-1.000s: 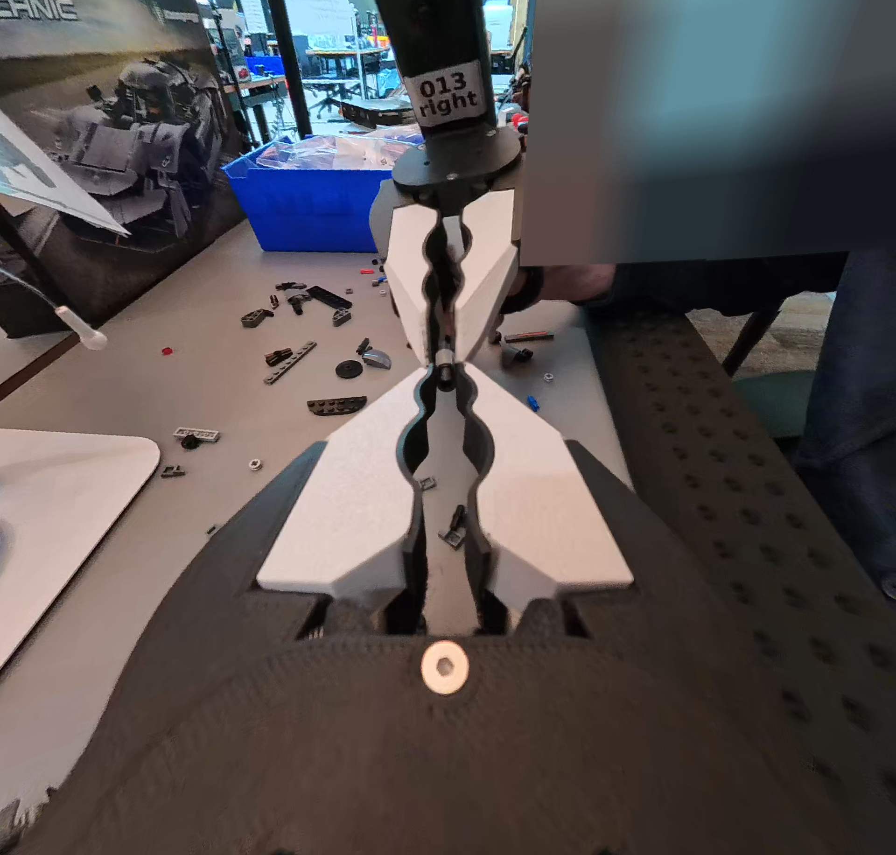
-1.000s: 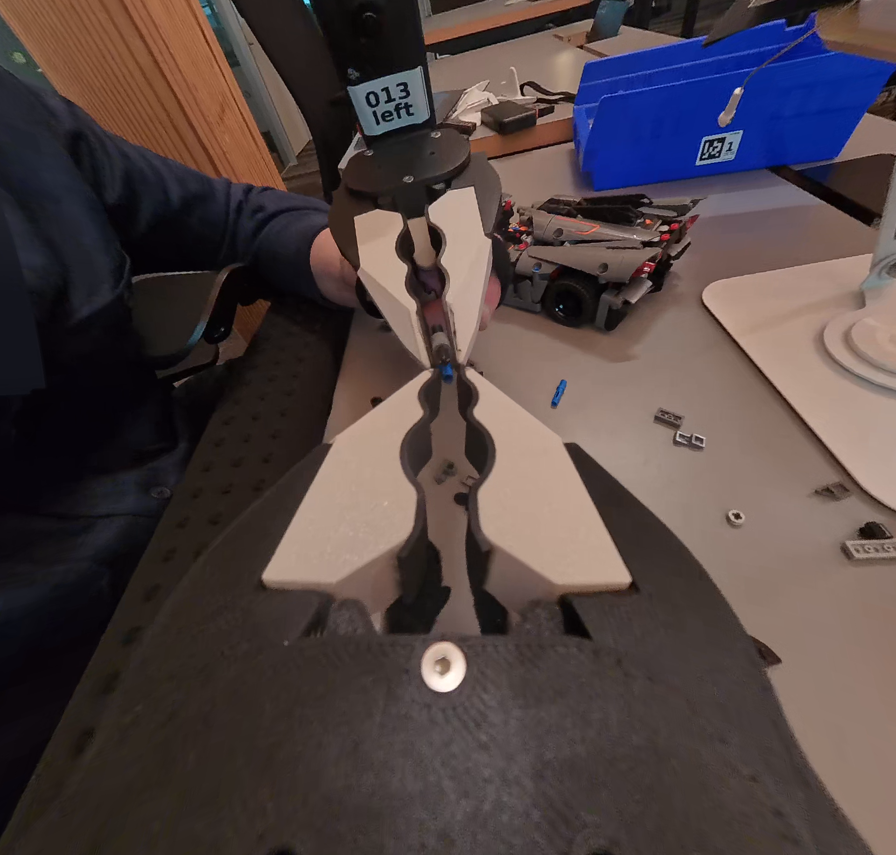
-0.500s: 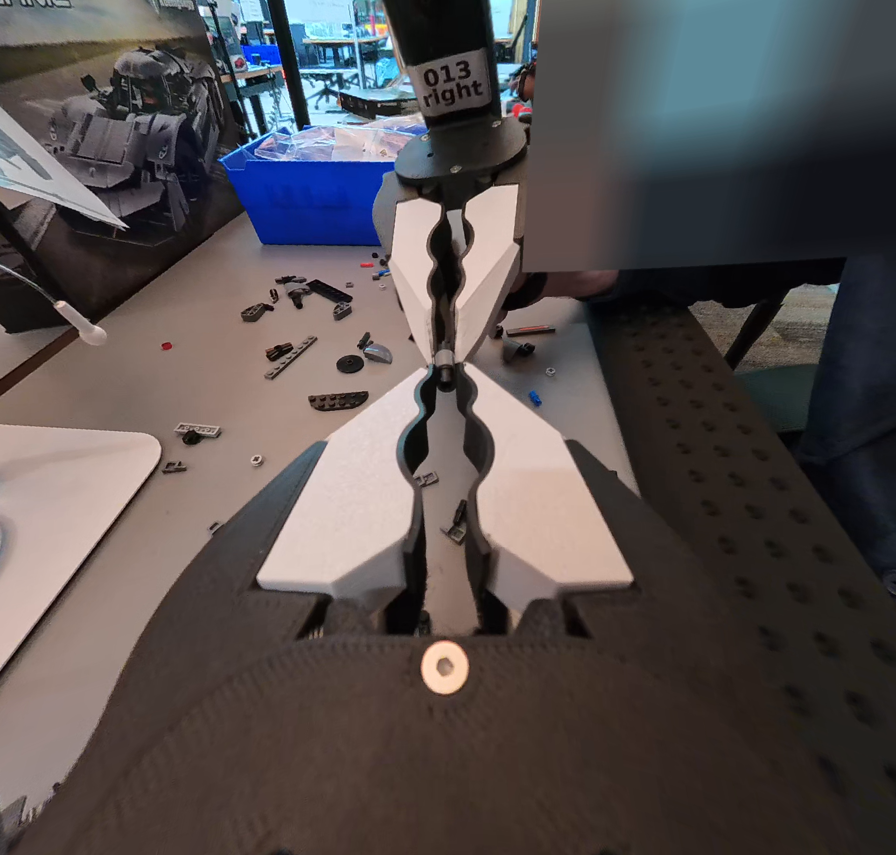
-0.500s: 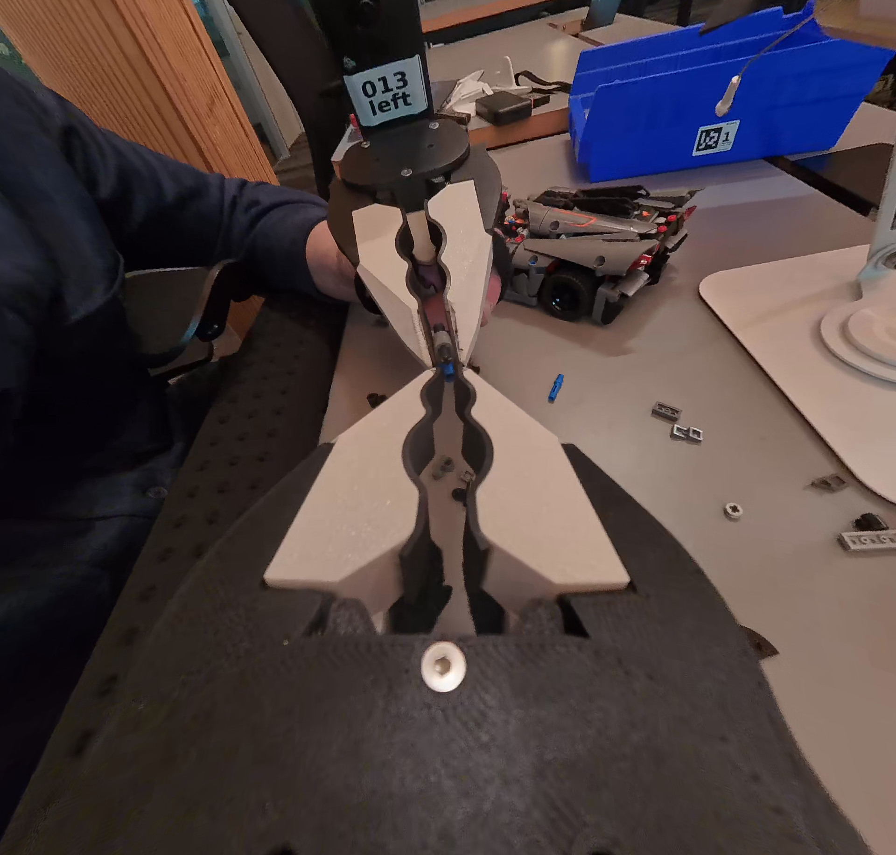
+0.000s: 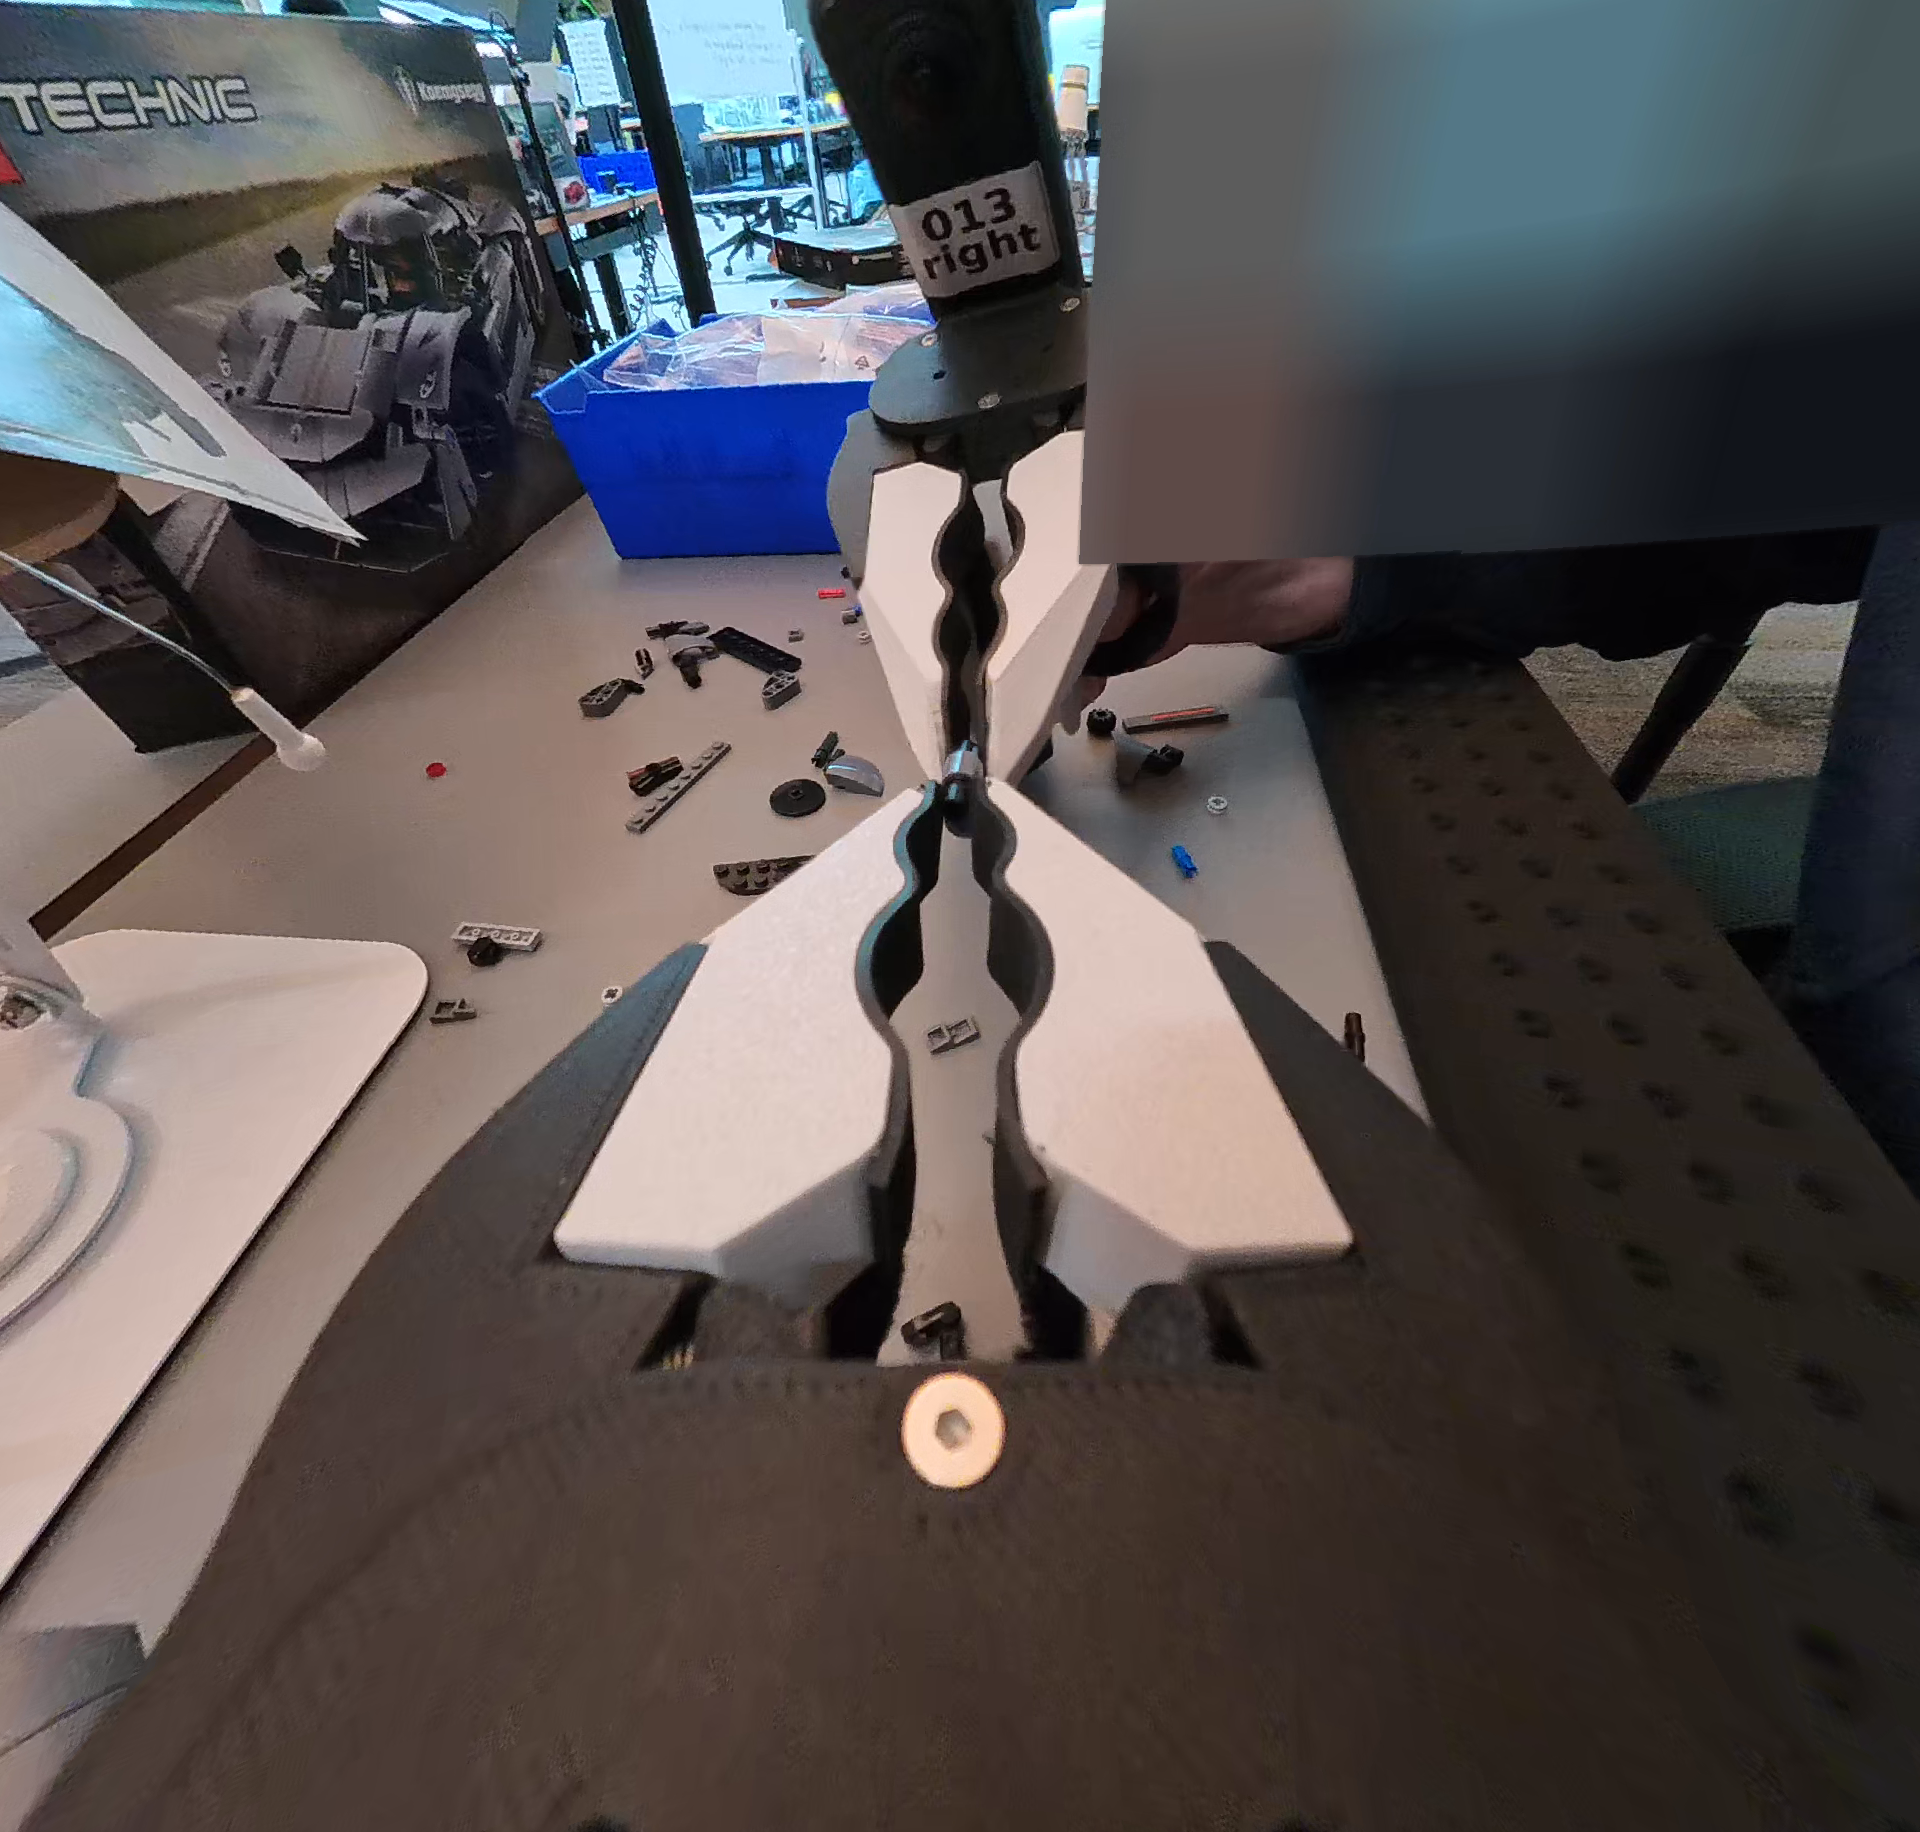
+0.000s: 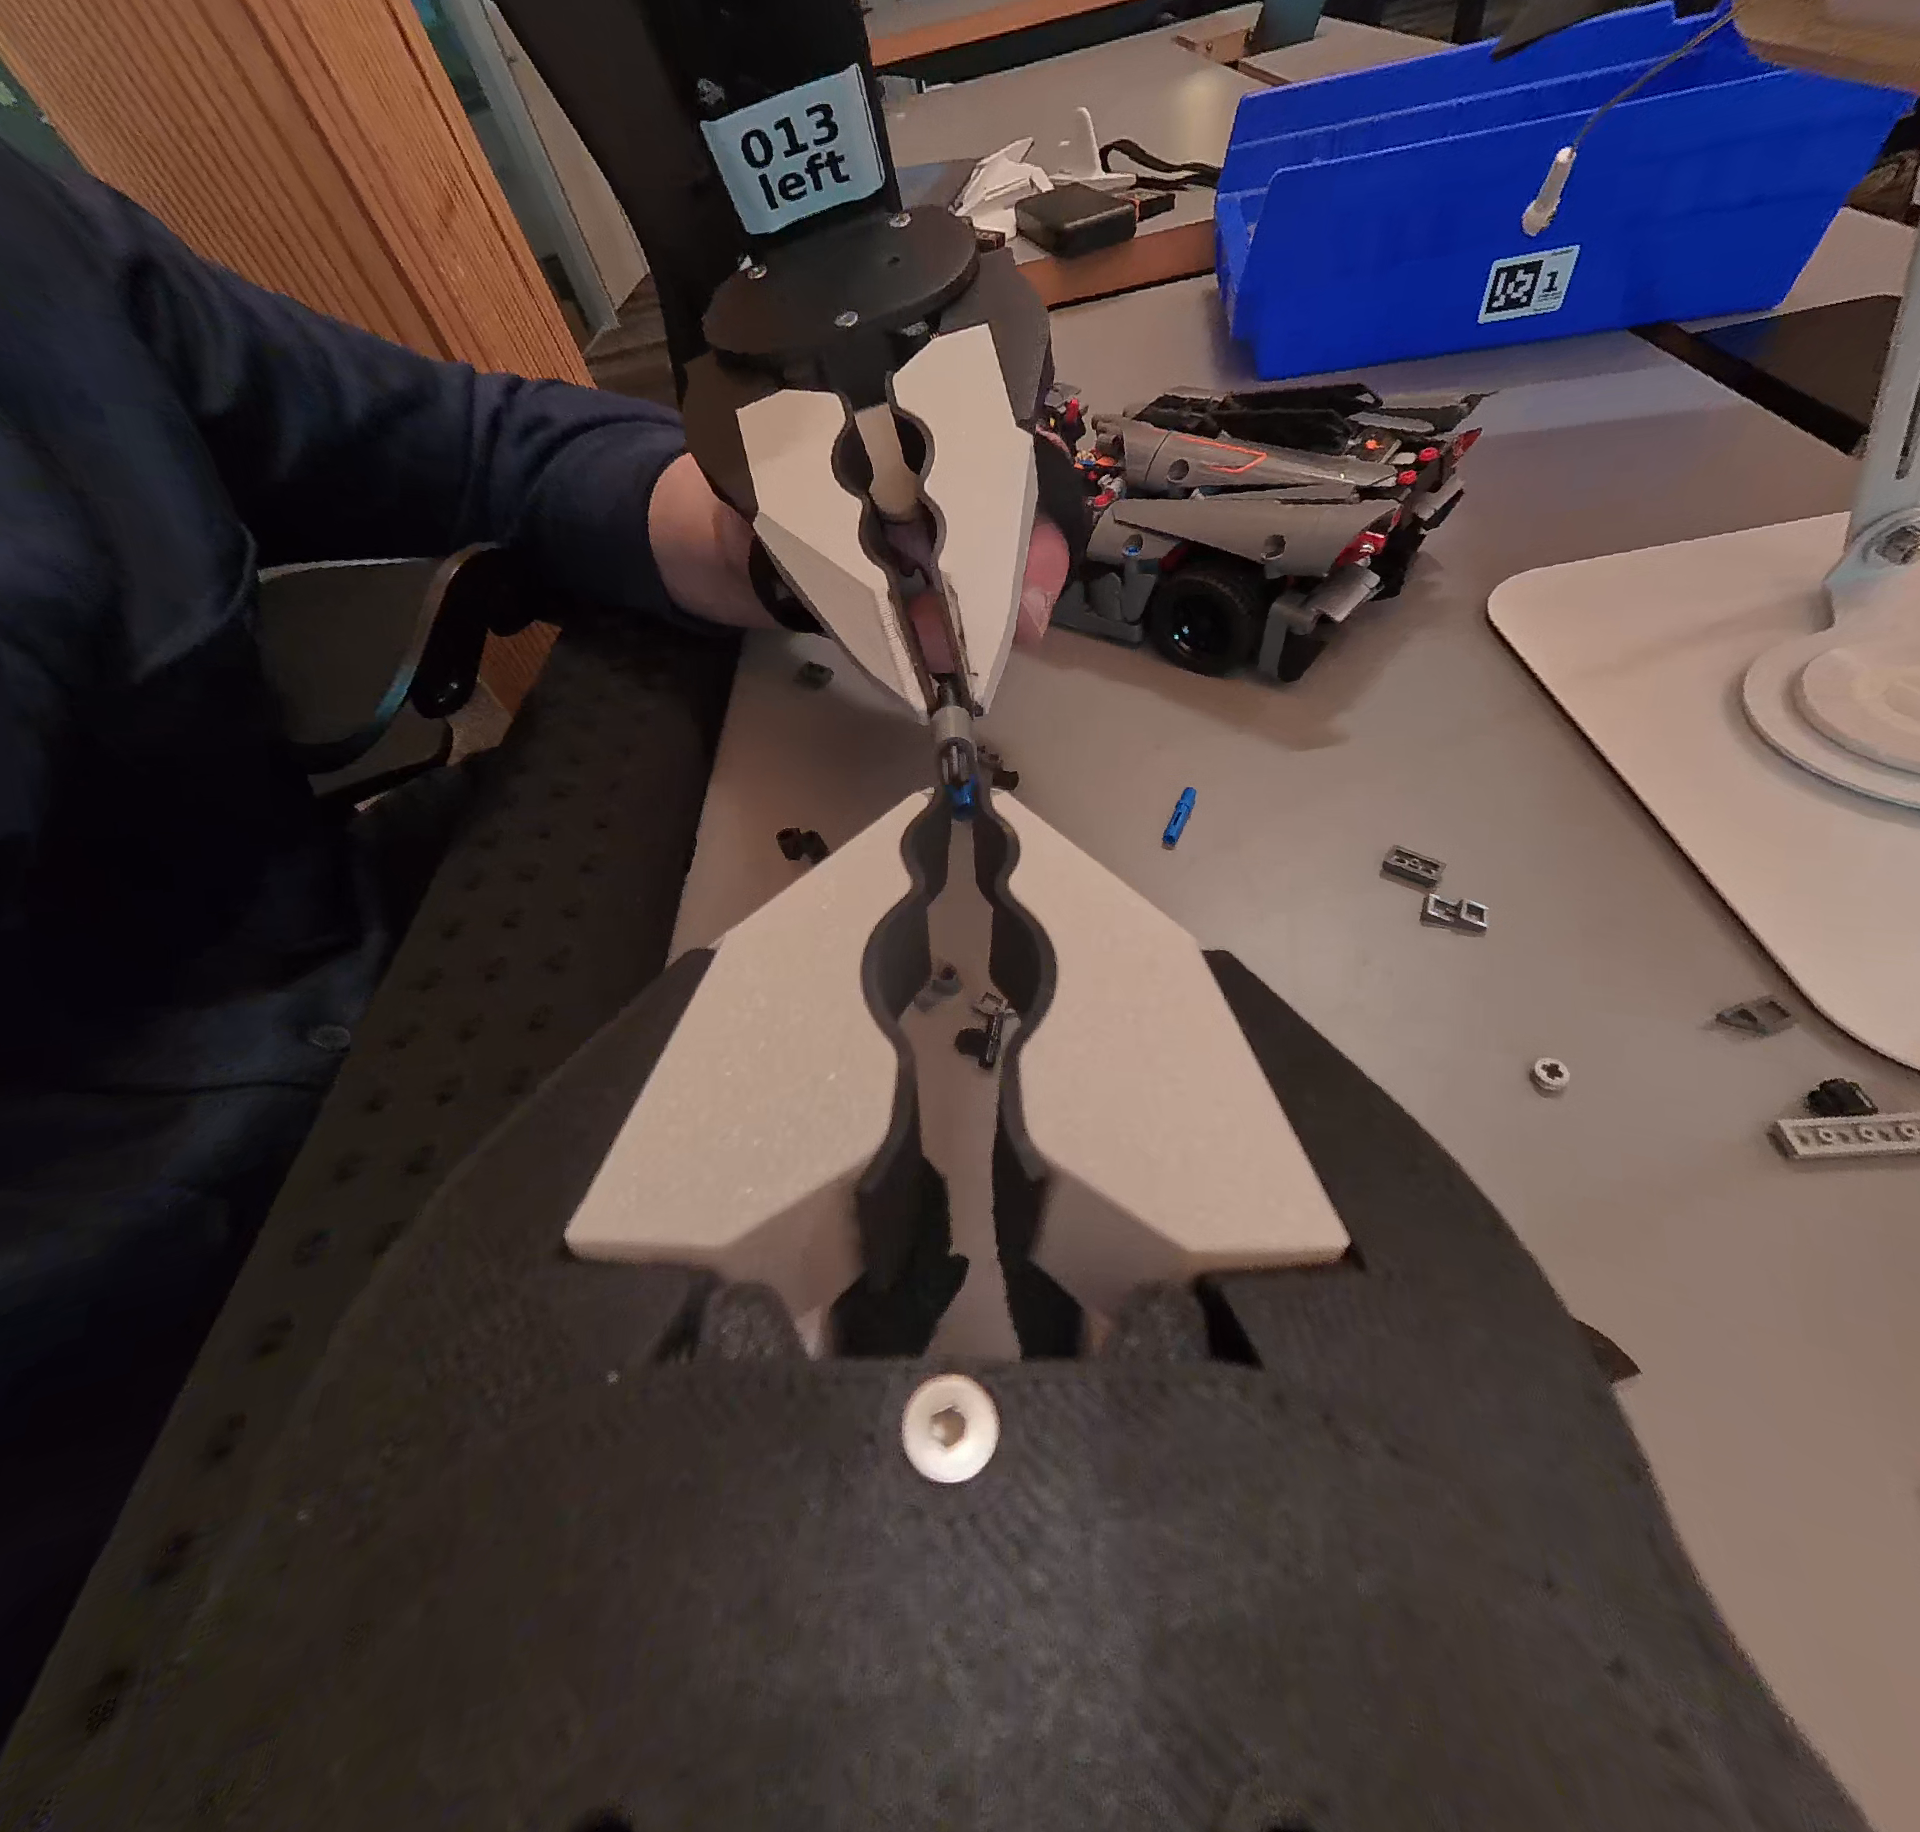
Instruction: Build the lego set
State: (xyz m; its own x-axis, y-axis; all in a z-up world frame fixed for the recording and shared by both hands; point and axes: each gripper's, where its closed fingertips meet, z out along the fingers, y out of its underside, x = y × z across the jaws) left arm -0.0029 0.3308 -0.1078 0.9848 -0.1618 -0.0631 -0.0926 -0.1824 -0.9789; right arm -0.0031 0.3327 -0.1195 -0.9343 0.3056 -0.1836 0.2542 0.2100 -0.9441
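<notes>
Right wrist view, blue pin [image 6: 963, 796] between fingers [image 6: 1091, 951]

Each camera sits on its own gripper, close above the table [image 5: 343, 847], looking along the fingers. They face each other and share the middle.

My two grippers meet tip to tip above the grey table [image 5: 364, 847], so there is no gap between them. To my left lie many small loose pieces [image 5: 675, 774], well apart, with bare table between. Farther back a blue bin [image 5: 717, 452] and a big box [image 5: 260, 328] block the way. A white pad [image 5: 239, 1044] fills the near left. On the other side sits the toy car [image 6: 1268, 525].
</notes>
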